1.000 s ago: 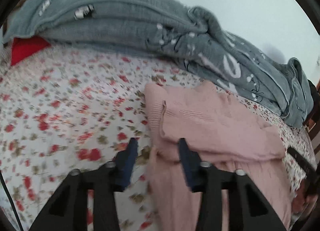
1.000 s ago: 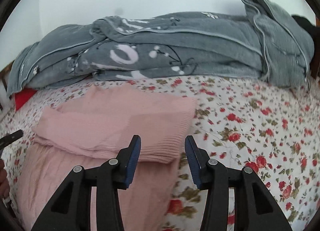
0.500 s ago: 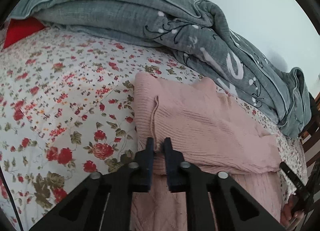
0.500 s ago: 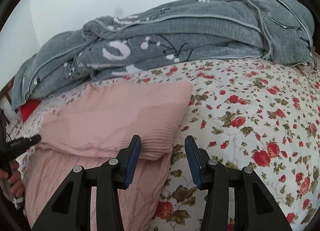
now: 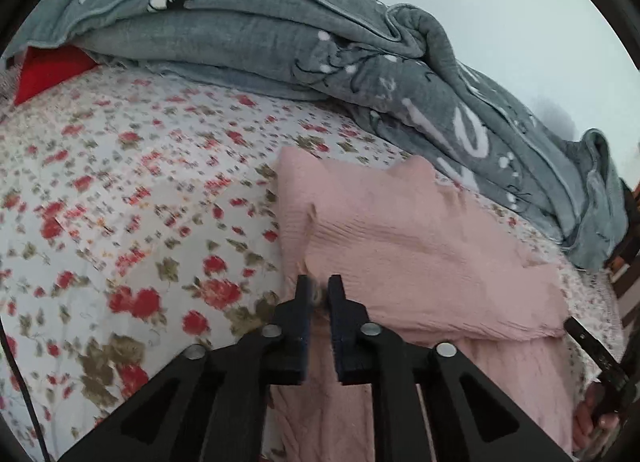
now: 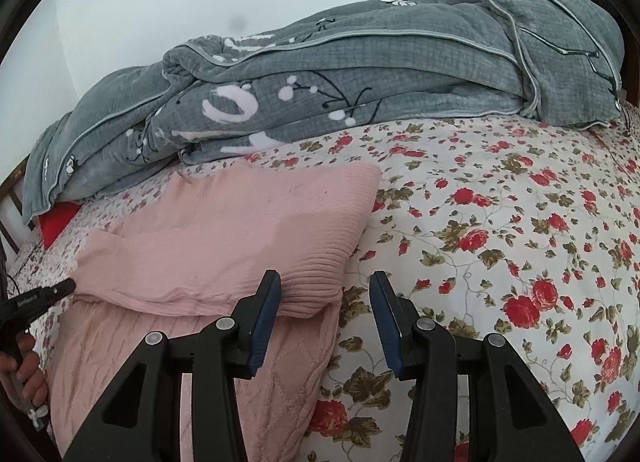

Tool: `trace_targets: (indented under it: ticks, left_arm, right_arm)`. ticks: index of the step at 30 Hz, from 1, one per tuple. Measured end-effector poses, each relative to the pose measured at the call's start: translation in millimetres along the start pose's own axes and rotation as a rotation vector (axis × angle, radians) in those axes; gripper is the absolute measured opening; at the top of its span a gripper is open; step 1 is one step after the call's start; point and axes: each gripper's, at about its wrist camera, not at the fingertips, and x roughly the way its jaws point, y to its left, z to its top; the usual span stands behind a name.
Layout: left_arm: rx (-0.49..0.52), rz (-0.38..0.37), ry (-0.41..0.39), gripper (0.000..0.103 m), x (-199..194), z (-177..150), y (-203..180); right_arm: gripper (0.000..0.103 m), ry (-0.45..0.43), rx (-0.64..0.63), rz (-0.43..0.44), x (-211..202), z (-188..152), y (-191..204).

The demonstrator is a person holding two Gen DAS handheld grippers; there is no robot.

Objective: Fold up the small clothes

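Right now I am working on the pink knit garment [image 6: 224, 229], which is lying partly folded on the floral bedsheet [image 6: 500, 246], its upper layer doubled back over the quilted-looking lower part, near the bed's long edge closest to me. My left gripper [image 5: 318, 294] is sitting at the garment's left side edge with its jaws narrowly apart and easing open; a small tuft of knit is showing between them, but the pads do not seem to be pressing it any more, so I judge I am letting that edge go where the fold ends. My right gripper [image 6: 324, 308] is hovering with jaws spread on either side of the ribbed corner [image 6: 316, 286] of the folded layer, not yet pinching, probably lined up to take that corner for the next fold. Behind the garment, a grey blanket [image 6: 340, 101] is heaped along the bed's far edge by the wall, well clear of my folding space.
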Motion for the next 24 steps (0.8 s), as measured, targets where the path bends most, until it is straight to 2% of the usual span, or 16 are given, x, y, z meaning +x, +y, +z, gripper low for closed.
trace_targets:
  ticks: [2, 3, 5, 7, 12, 14, 16, 18, 21, 24]
  left_arm:
    - [0.017, 0.056, -0.061, 0.037, -9, 3, -3]
    - [0.028, 0.057, -0.089, 0.043, -13, 4, -4]
    - [0.070, 0.038, -0.153, 0.045, -21, 6, -12]
    - [0.104, 0.010, -0.177, 0.045, -20, 7, -20]
    - [0.207, 0.039, -0.130, 0.045, -1, 1, -42]
    - [0.231, 0.053, -0.067, 0.046, 13, -1, -45]
    - [0.219, 0.069, -0.004, 0.051, 27, -2, -41]
    - [0.184, 0.069, 0.007, 0.061, 27, -2, -34]
    - [0.126, 0.048, 0.023, 0.066, 29, -1, -23]
    - [0.095, 0.040, 0.027, 0.068, 29, -2, -18]
  right_arm:
    - [0.046, 0.028, -0.004, -0.016, 6, 0, 1]
    - [0.046, 0.043, -0.007, -0.029, 9, 0, 1]
    - [0.046, 0.060, -0.015, -0.050, 12, -1, 3]
    - [0.046, 0.054, -0.026, -0.062, 11, -2, 4]
    - [0.046, 0.060, -0.047, -0.096, 9, -7, 8]
    - [0.046, 0.057, -0.071, -0.113, 8, -8, 12]
    - [0.046, 0.055, -0.097, -0.129, 7, -9, 17]
    - [0.046, 0.045, -0.109, -0.132, 5, -11, 19]
    - [0.046, 0.048, -0.096, -0.120, 5, -10, 16]
    - [0.046, 0.072, -0.073, -0.104, 6, -9, 12]
